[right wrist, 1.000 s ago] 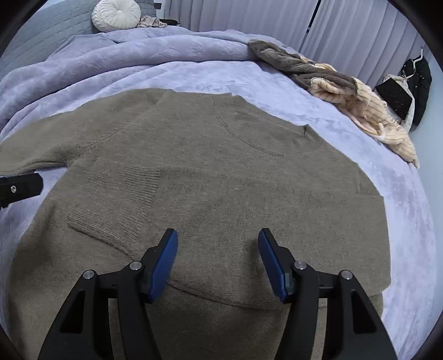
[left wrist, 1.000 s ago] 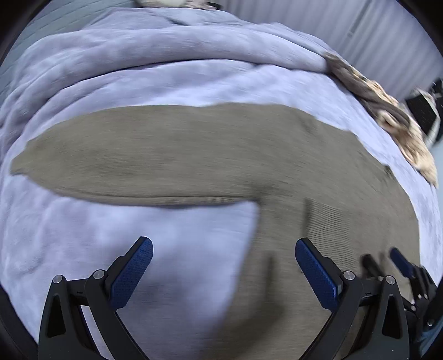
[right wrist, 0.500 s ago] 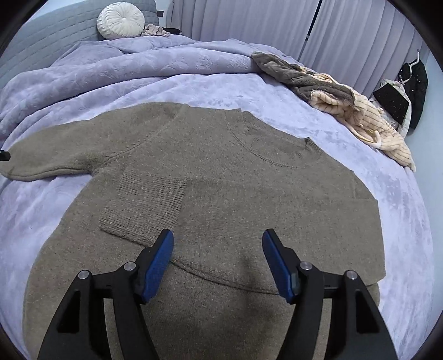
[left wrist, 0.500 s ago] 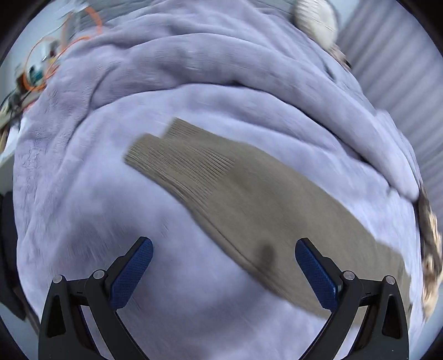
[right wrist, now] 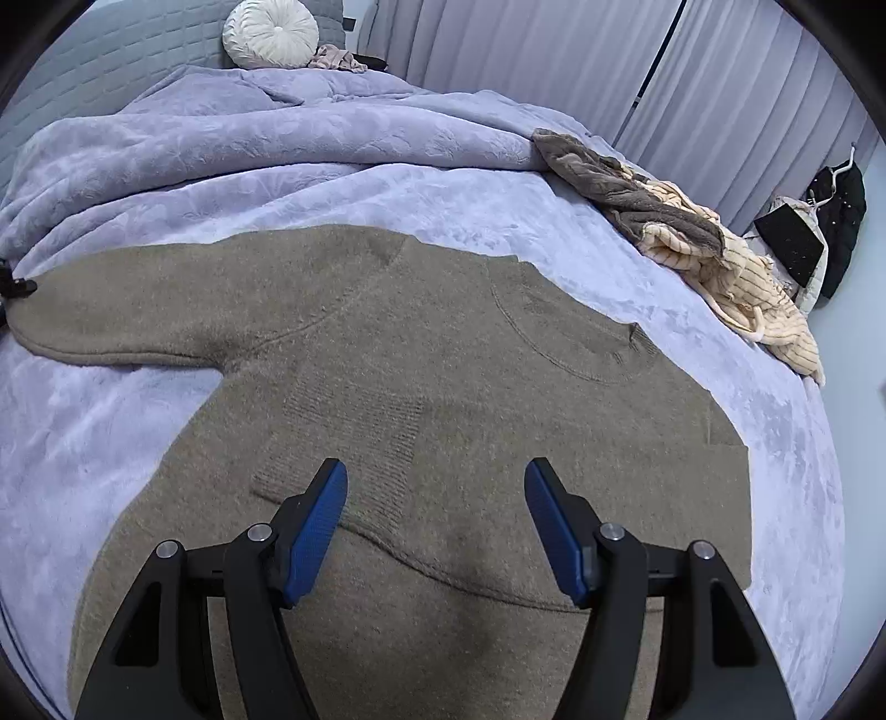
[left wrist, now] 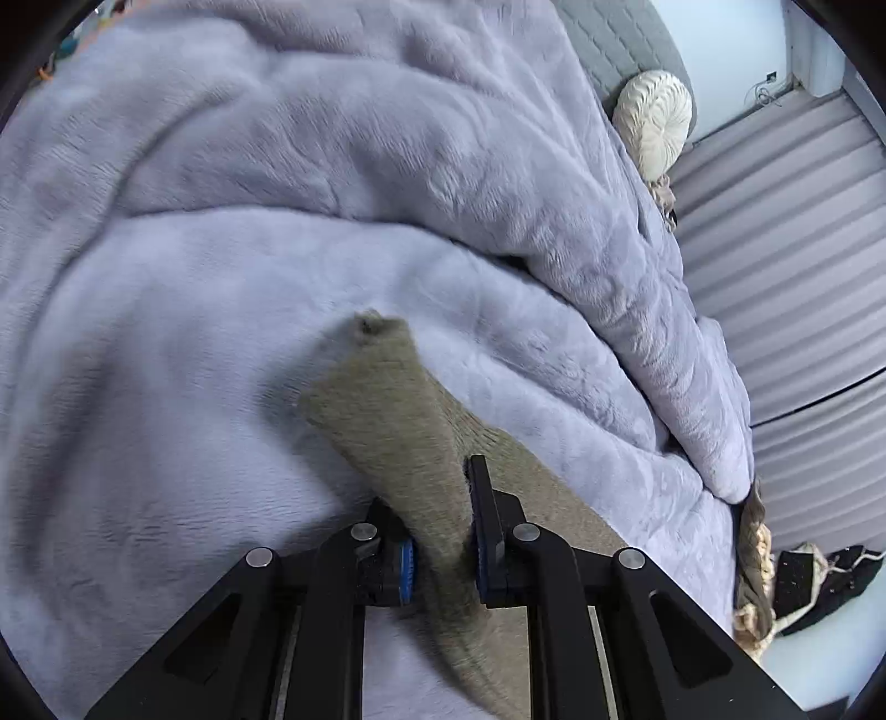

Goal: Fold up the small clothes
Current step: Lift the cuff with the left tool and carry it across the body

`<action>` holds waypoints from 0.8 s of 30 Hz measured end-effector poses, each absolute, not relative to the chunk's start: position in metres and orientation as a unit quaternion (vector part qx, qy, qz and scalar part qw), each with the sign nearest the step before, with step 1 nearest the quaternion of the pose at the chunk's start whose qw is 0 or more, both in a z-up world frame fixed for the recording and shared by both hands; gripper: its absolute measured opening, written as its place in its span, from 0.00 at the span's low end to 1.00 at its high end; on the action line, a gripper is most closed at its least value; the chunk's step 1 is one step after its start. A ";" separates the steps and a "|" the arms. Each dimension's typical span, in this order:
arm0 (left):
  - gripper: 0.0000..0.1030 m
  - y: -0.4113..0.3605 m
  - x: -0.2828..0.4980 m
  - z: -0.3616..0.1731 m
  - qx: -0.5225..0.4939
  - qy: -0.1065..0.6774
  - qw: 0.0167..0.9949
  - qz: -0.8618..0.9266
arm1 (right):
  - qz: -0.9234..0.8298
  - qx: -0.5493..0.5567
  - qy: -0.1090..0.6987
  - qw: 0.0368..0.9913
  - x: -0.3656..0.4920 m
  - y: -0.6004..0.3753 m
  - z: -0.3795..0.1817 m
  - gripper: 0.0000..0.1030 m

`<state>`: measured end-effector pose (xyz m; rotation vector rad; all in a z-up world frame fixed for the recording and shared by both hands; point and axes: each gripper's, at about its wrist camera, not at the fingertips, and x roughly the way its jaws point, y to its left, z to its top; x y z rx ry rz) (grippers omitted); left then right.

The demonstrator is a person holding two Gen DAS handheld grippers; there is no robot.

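Note:
An olive-brown knit sweater (right wrist: 454, 387) lies flat on the lavender bed cover (right wrist: 111, 432). Its one sleeve is folded across the chest, with the ribbed cuff (right wrist: 354, 437) just ahead of my right gripper (right wrist: 437, 515), which is open and empty above the sweater's body. The other sleeve (right wrist: 138, 310) stretches out to the left. My left gripper (left wrist: 440, 559) is shut on that sleeve's cuff end (left wrist: 387, 399), which stands up between the pads. The left gripper's tip (right wrist: 16, 288) shows at the left edge of the right wrist view.
A bunched lavender duvet (left wrist: 387, 138) lies behind the sweater. A pile of grey and cream striped clothes (right wrist: 692, 232) sits at the bed's far right. A round cream cushion (right wrist: 271, 33) rests by the grey headboard. Curtains (right wrist: 554, 61) hang behind; black garments (right wrist: 830, 221) hang at right.
My left gripper swept left along the outstretched sleeve to its cuff and shut on it. My right gripper stayed open and pulled back slightly over the sweater.

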<state>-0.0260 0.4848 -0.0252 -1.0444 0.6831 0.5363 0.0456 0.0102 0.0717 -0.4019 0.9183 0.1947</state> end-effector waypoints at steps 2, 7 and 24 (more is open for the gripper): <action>0.11 0.482 -0.028 -0.018 -0.460 0.317 0.791 0.250 | 0.096 -0.192 0.442 0.871 0.056 0.020 0.071 0.68; 0.10 0.466 -0.019 0.005 -0.400 0.324 0.819 0.254 | 0.108 -0.167 0.454 0.868 0.096 0.057 0.066 0.68; 0.10 0.467 -0.044 0.023 -0.392 0.300 0.846 0.202 | 0.138 -0.202 0.488 0.838 0.125 0.191 0.019 0.68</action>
